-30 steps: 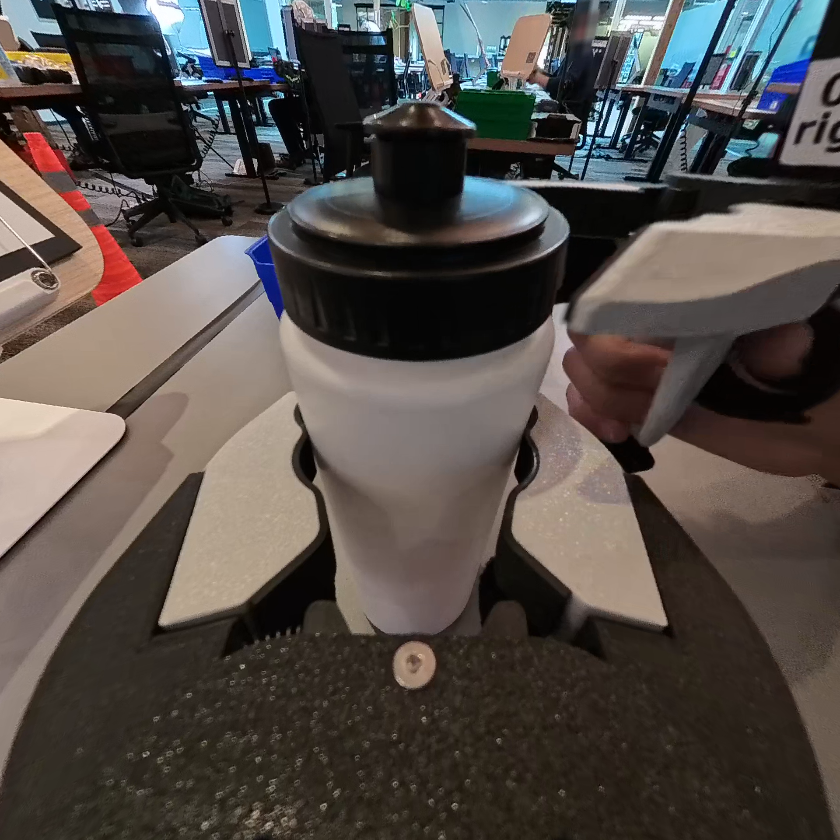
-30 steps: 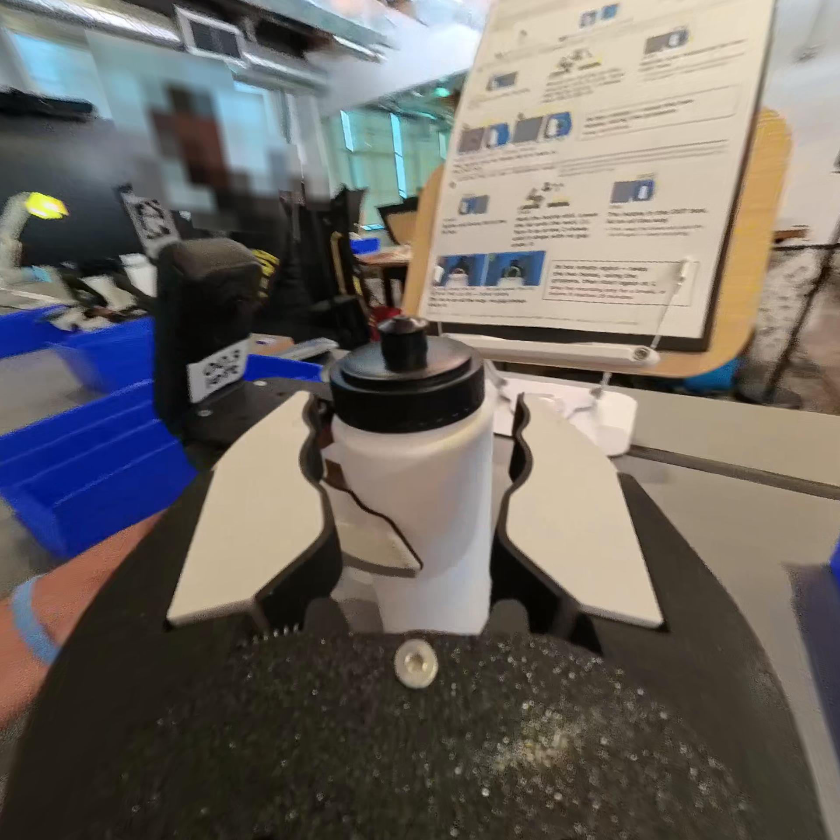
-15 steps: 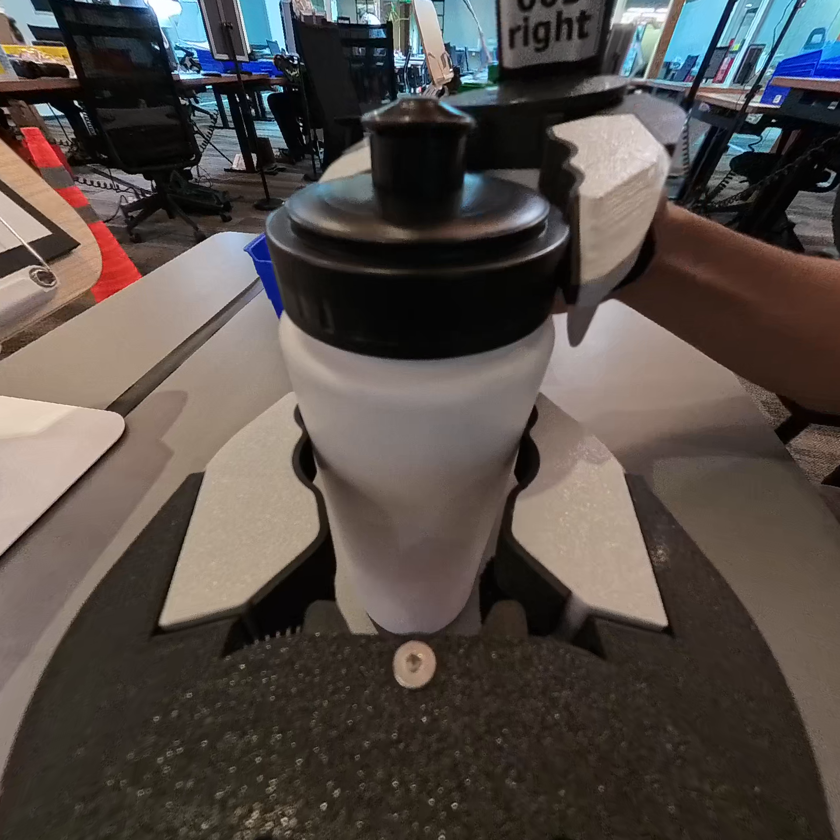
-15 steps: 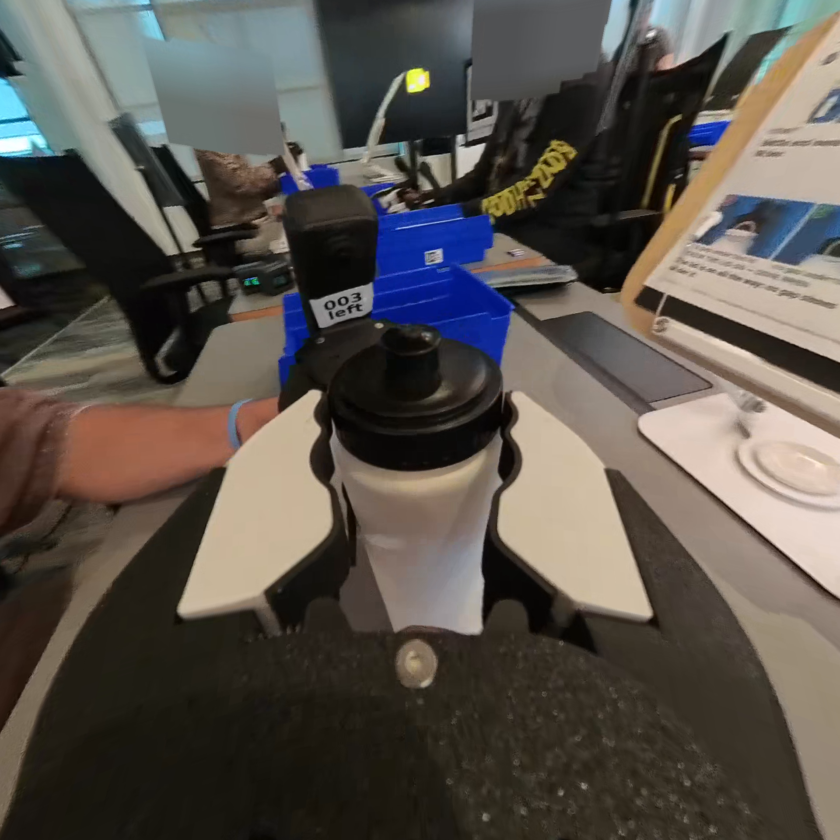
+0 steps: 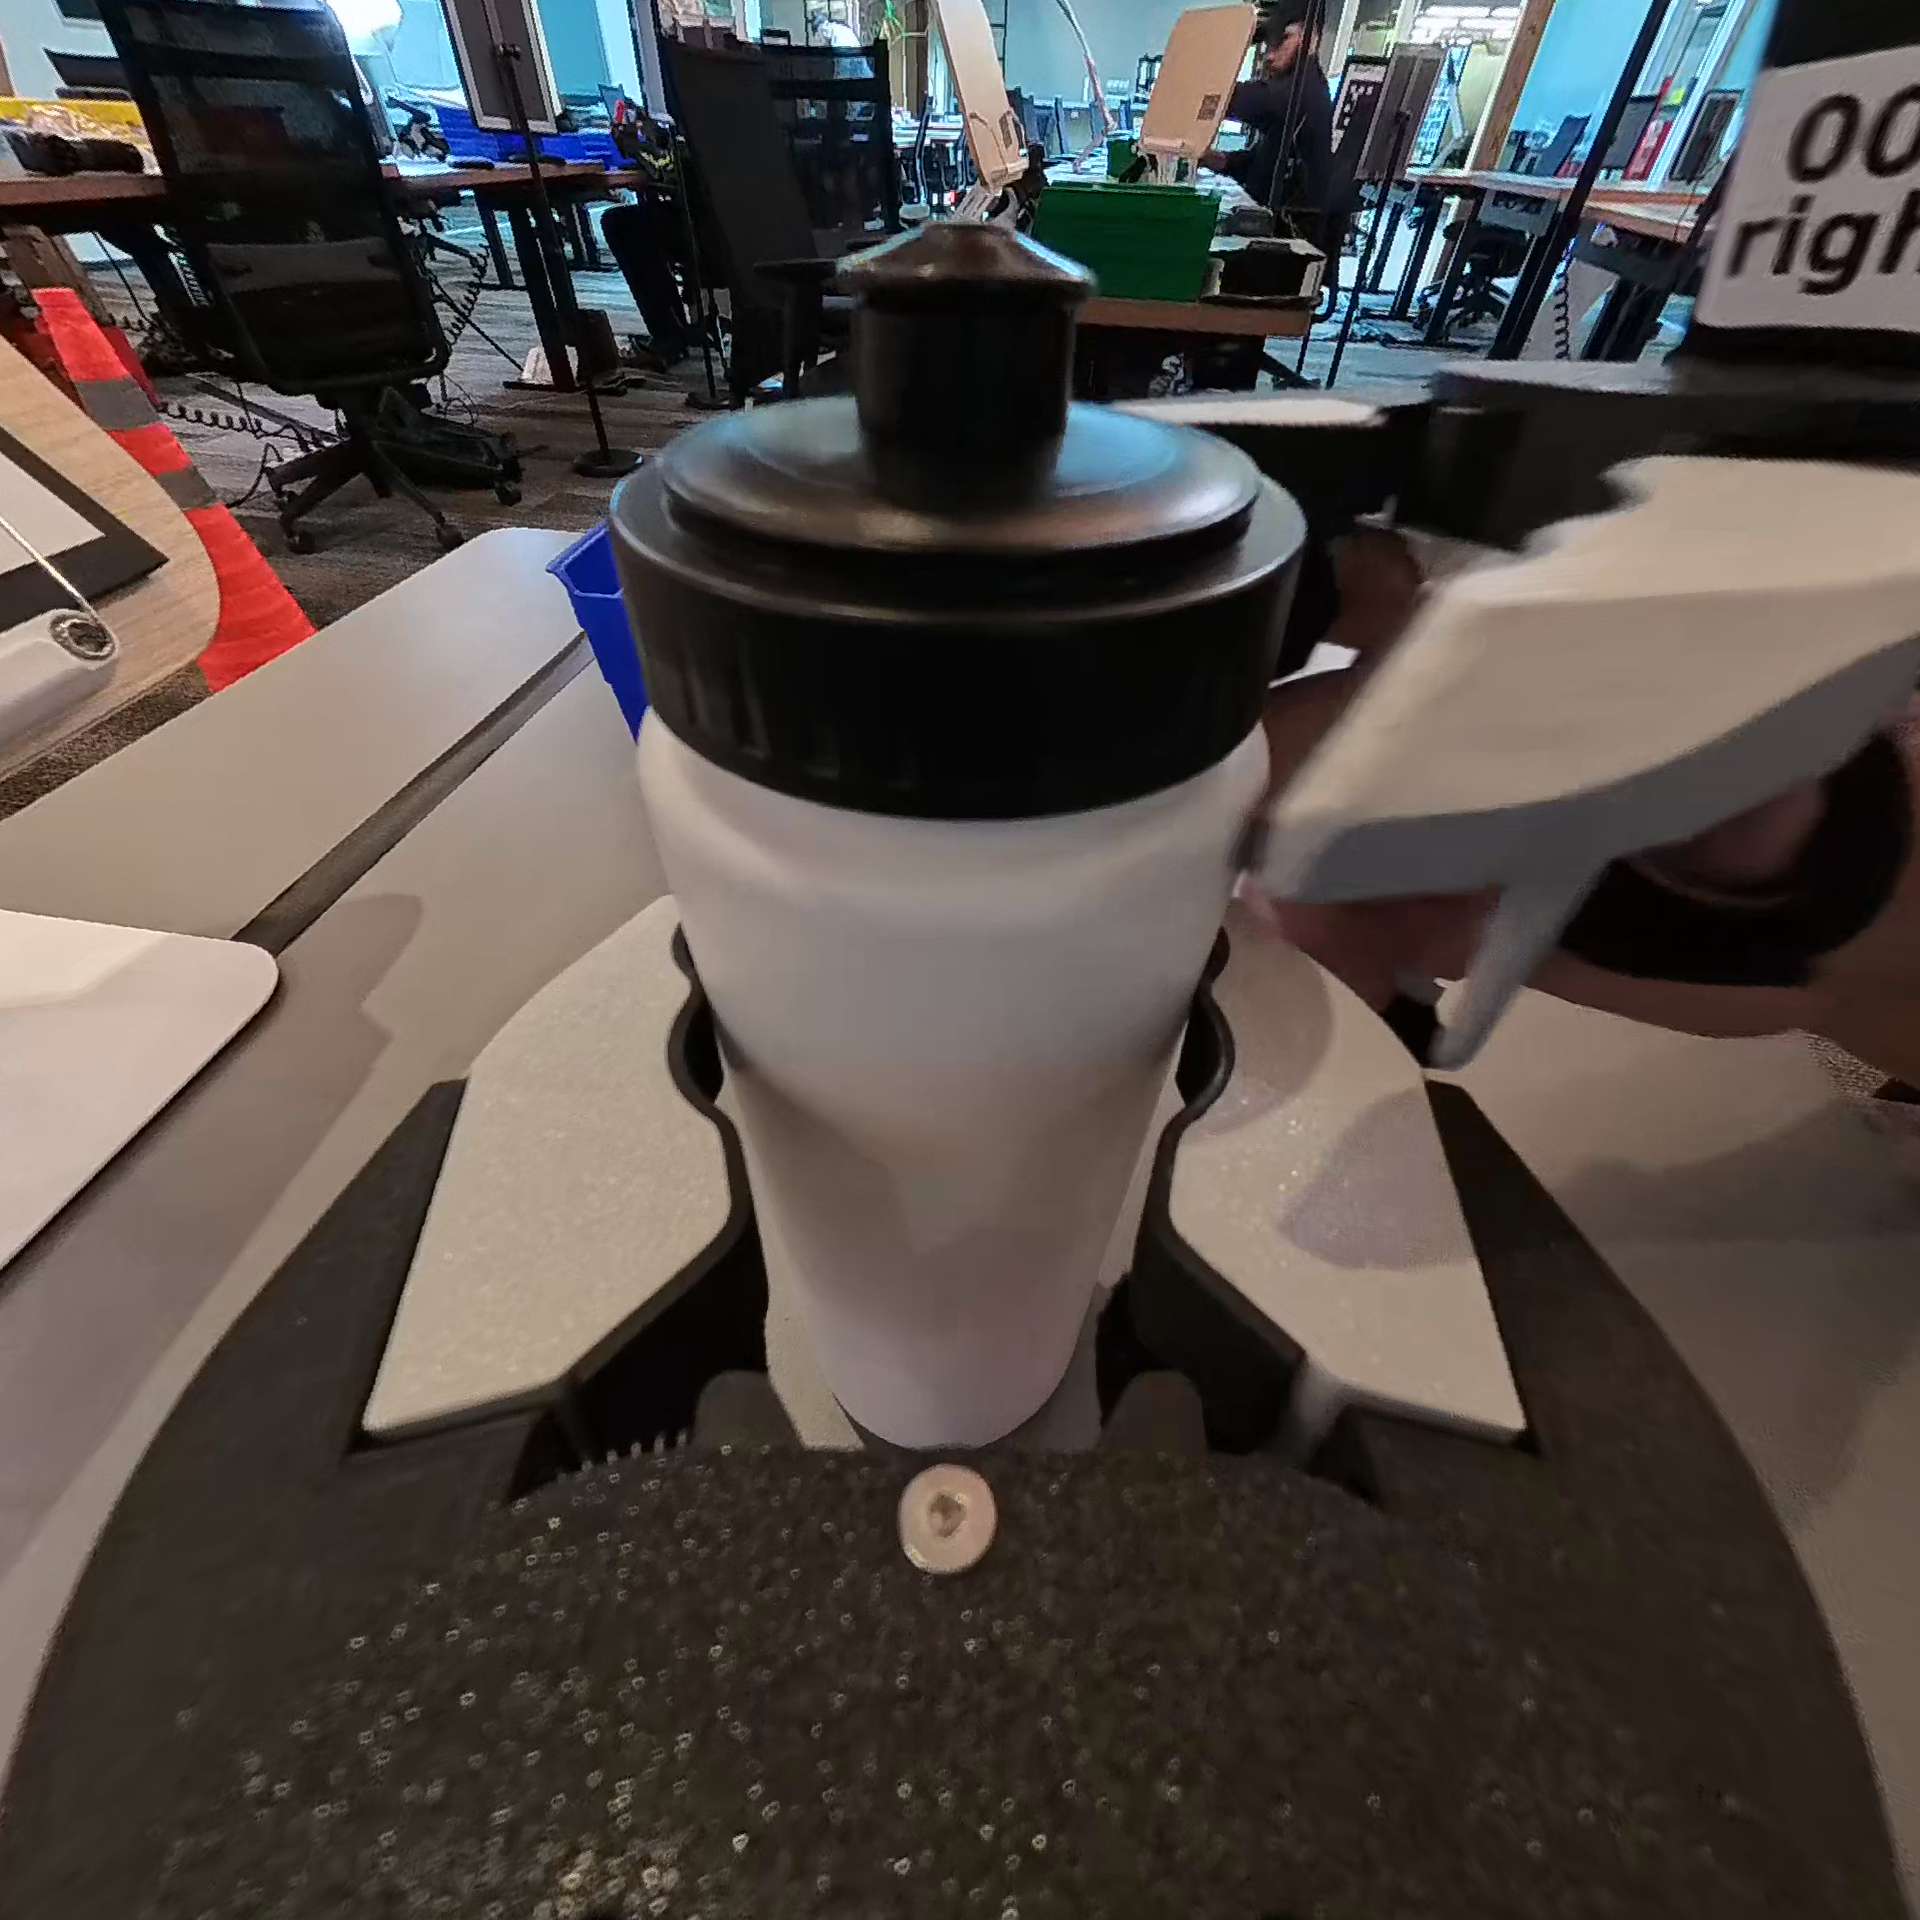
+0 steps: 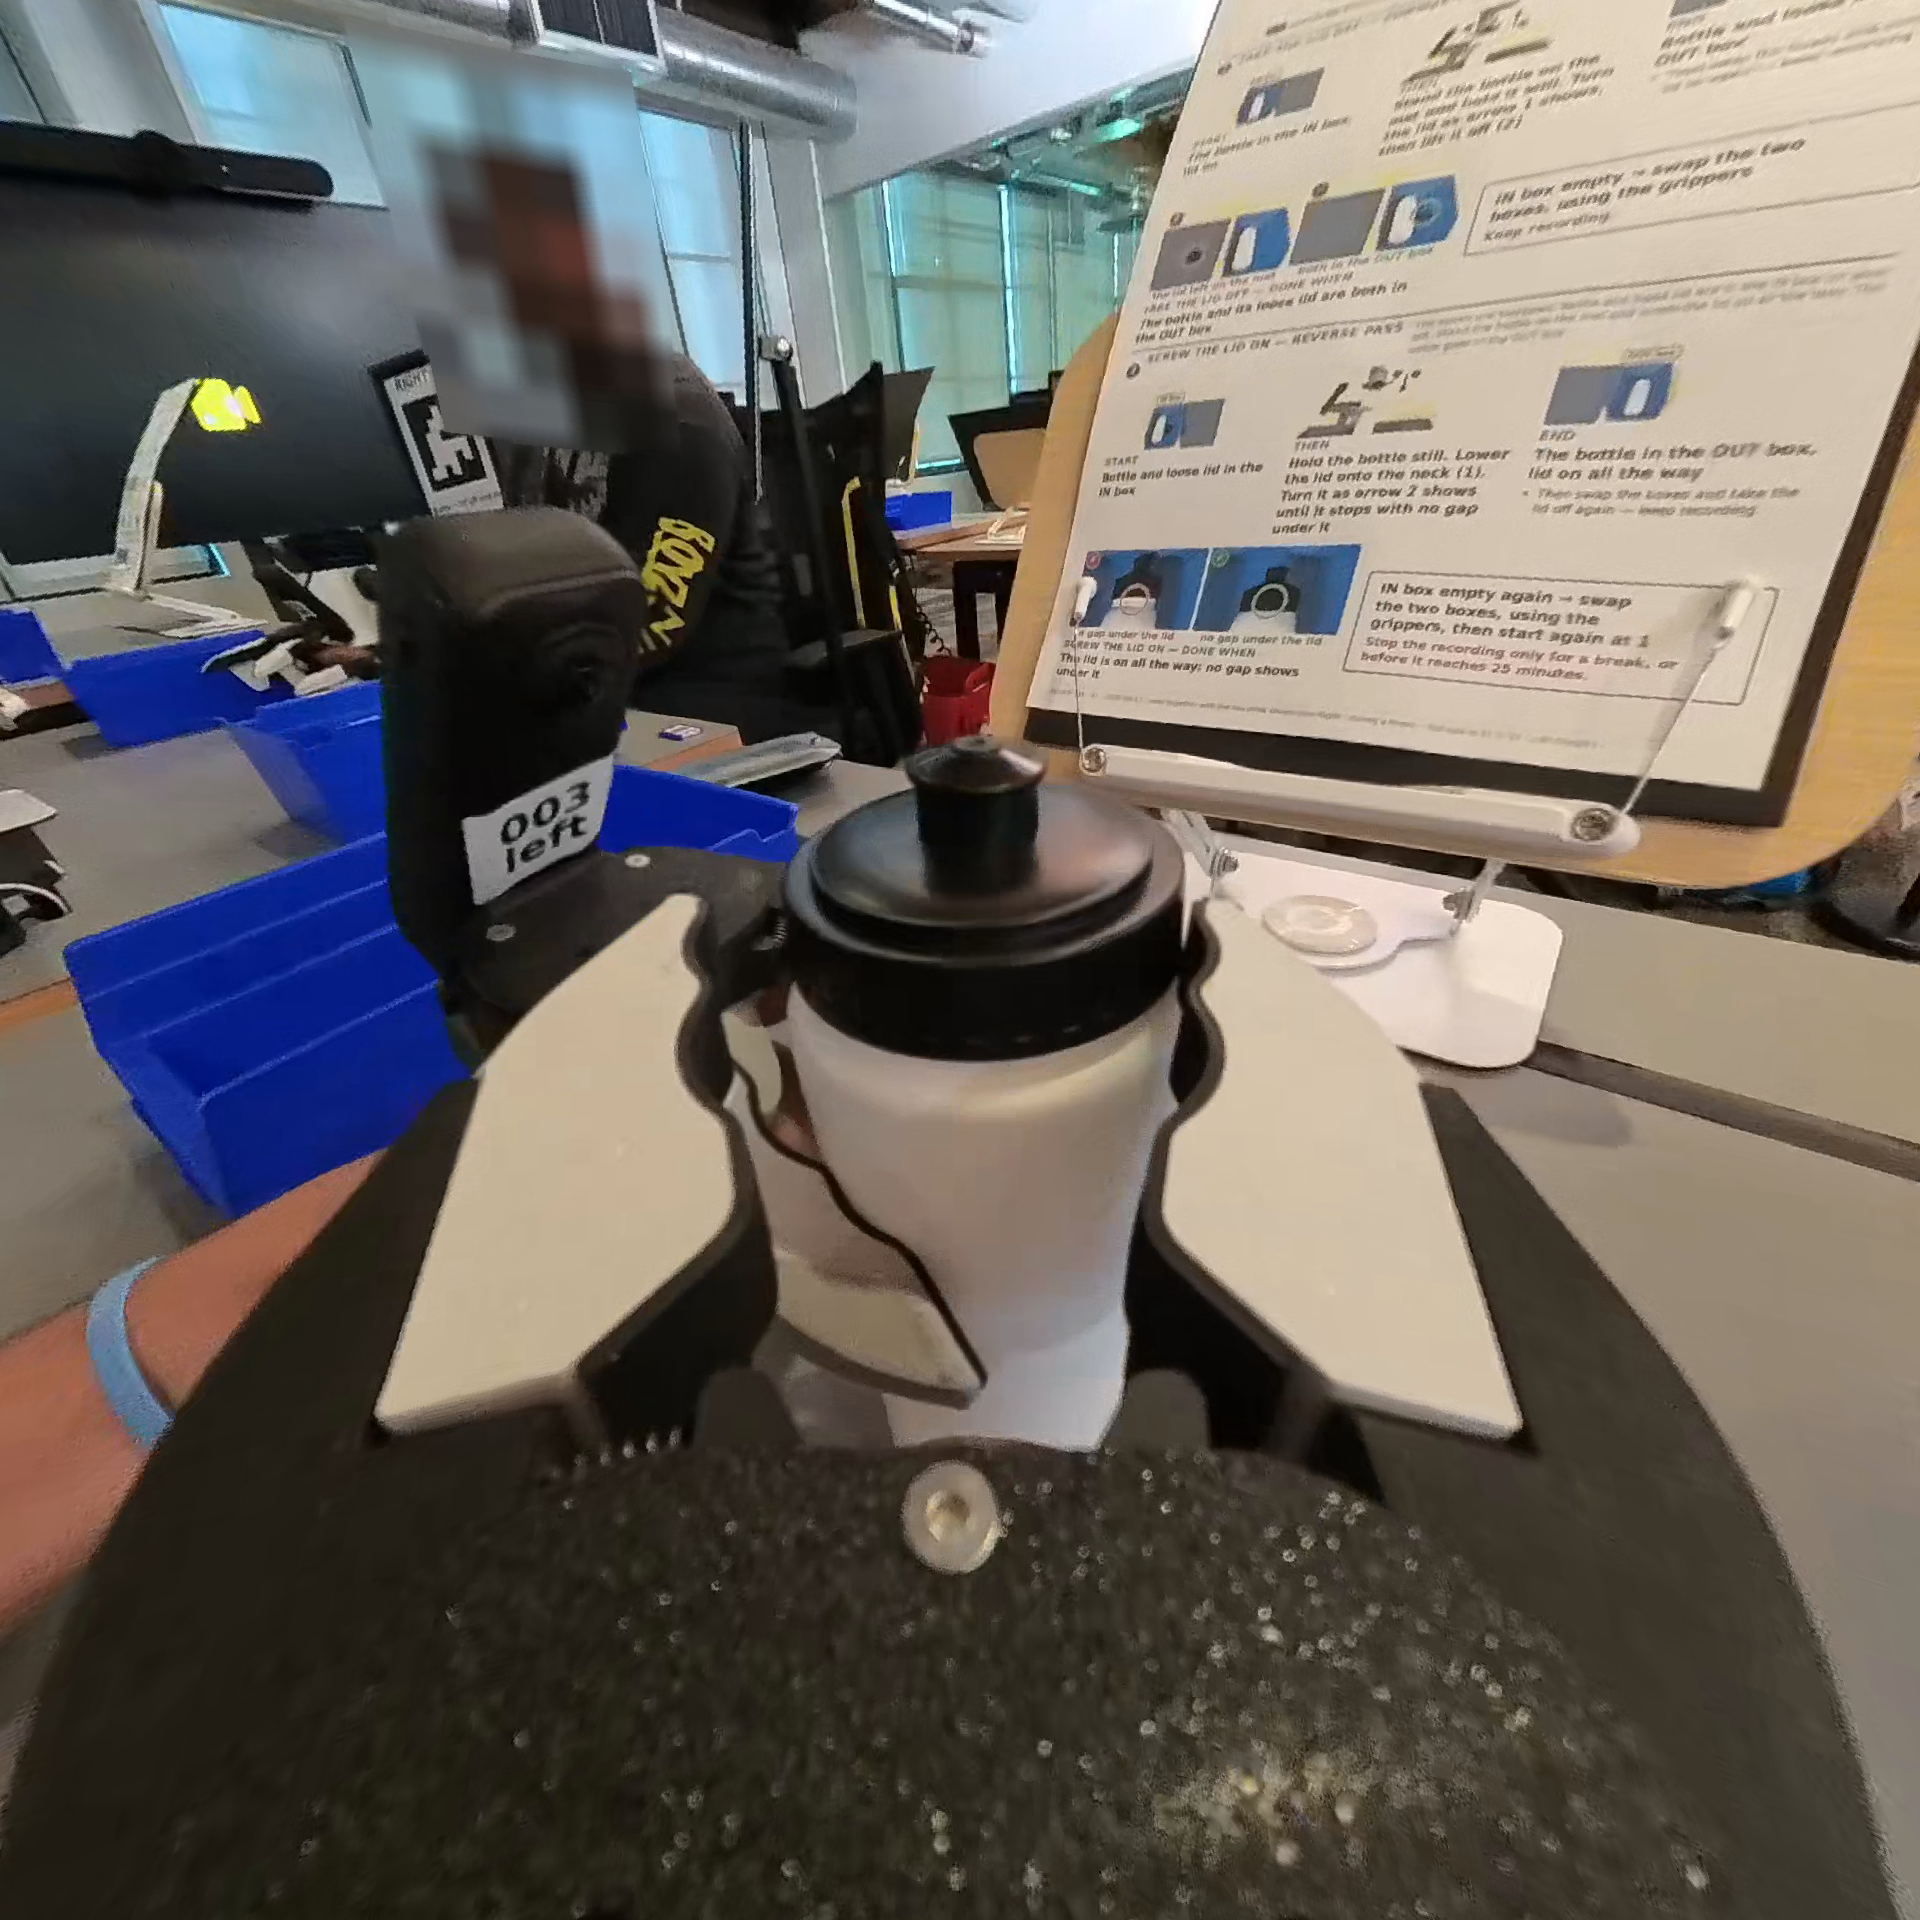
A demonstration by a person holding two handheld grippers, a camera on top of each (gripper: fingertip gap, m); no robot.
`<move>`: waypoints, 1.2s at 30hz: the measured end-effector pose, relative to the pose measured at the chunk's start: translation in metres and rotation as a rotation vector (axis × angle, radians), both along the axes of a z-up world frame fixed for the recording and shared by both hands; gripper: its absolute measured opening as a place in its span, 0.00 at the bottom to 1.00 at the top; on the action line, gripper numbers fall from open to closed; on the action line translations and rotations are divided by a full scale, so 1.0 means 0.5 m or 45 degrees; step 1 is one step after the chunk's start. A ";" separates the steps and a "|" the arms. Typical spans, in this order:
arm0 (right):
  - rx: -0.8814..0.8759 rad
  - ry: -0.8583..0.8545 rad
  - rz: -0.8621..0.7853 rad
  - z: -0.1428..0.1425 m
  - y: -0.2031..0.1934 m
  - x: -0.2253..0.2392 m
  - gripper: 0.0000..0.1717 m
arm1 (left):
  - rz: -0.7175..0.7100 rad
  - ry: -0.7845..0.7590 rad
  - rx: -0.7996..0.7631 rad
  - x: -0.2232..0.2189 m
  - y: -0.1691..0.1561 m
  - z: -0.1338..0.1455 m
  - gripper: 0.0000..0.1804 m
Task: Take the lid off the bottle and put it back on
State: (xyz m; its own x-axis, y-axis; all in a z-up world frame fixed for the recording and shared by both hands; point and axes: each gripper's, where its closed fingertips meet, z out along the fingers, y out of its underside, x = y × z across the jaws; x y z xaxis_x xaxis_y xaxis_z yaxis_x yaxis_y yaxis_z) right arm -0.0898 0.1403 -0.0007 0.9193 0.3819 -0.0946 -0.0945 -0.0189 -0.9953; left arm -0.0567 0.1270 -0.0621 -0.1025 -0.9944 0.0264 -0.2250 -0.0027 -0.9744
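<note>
The white bottle [image 5: 951,1039] is stood upright on the grey table [image 5: 312,831] and clamped at its body by the left gripper [image 5: 951,1049], presumably to stop it turning. Beside the bottle, the right gripper [image 6: 982,997] is spread around the ribbed black lid [image 6: 982,966], which is seated, without a plain grip.

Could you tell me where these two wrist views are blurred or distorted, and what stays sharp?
Left wrist view: the black lid and the other hand-held gripper are motion-smeared; the speckled mount below is sharp; wide-angle bending at the edges. Right wrist view: the lid and white bottle are slightly soft, the instruction sheet blurs toward its top.
</note>
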 end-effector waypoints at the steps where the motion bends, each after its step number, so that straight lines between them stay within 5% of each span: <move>1: -0.015 0.002 0.006 -0.001 0.004 0.004 0.45 | 0.000 0.002 -0.002 -0.001 0.001 0.000 0.48; 12: -0.191 -0.110 0.861 -0.006 -0.007 -0.002 0.41 | -0.011 -0.004 -0.010 -0.002 -0.002 0.000 0.48; 16: -0.127 -0.104 0.726 0.001 -0.012 0.005 0.46 | -0.017 -0.001 -0.002 -0.001 -0.005 0.000 0.48; 21: 0.035 0.038 0.168 0.014 -0.018 0.044 0.50 | -0.013 -0.002 -0.003 -0.002 -0.005 -0.001 0.48; 25: 0.007 0.105 -0.086 0.012 -0.023 0.038 0.47 | -0.013 -0.005 -0.003 -0.002 -0.006 -0.001 0.48; 31: -0.015 -0.047 -0.032 0.012 -0.004 0.012 0.40 | -0.011 0.002 -0.005 -0.003 -0.005 -0.001 0.48; 36: -0.110 -0.134 0.347 0.009 0.003 0.002 0.40 | -0.011 -0.010 -0.025 -0.006 0.000 0.000 0.48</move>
